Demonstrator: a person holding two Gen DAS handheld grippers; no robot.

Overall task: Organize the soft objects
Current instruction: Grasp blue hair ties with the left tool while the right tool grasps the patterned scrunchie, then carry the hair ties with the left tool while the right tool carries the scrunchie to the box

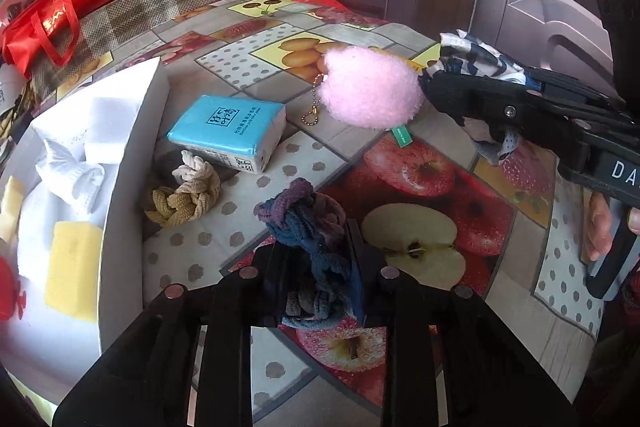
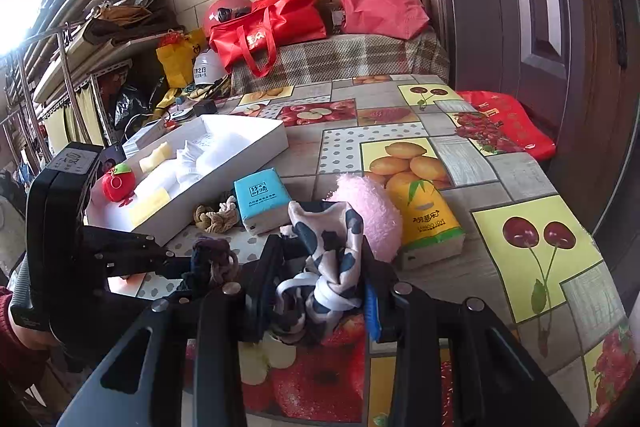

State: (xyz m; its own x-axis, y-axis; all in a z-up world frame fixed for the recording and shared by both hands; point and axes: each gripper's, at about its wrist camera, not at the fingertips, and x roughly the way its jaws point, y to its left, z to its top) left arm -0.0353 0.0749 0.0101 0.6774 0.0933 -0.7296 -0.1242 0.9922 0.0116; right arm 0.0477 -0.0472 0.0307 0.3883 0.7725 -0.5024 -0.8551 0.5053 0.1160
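My left gripper (image 1: 318,255) is shut on a dark blue and purple braided scrunchie (image 1: 308,223), which stands up between the fingers just above the fruit-print tablecloth. My right gripper (image 2: 320,263) is shut on a white and navy patterned cloth scrunchie (image 2: 328,255); the left wrist view shows it at the right (image 1: 476,61). A pink fluffy pompom keychain (image 1: 370,87) lies just beyond the right gripper. A tan and cream braided scrunchie (image 1: 186,197) rests beside the white box (image 1: 120,211). The box holds yellow sponges (image 1: 74,267), white soft pieces and a red apple plush (image 2: 118,183).
A blue tissue pack (image 1: 230,131) lies near the box's corner and a yellow tissue pack (image 2: 430,223) beyond the pompom. Red bags (image 2: 268,27) sit on a plaid-covered surface at the table's far end. A dark wooden door (image 2: 560,7) runs along the right.
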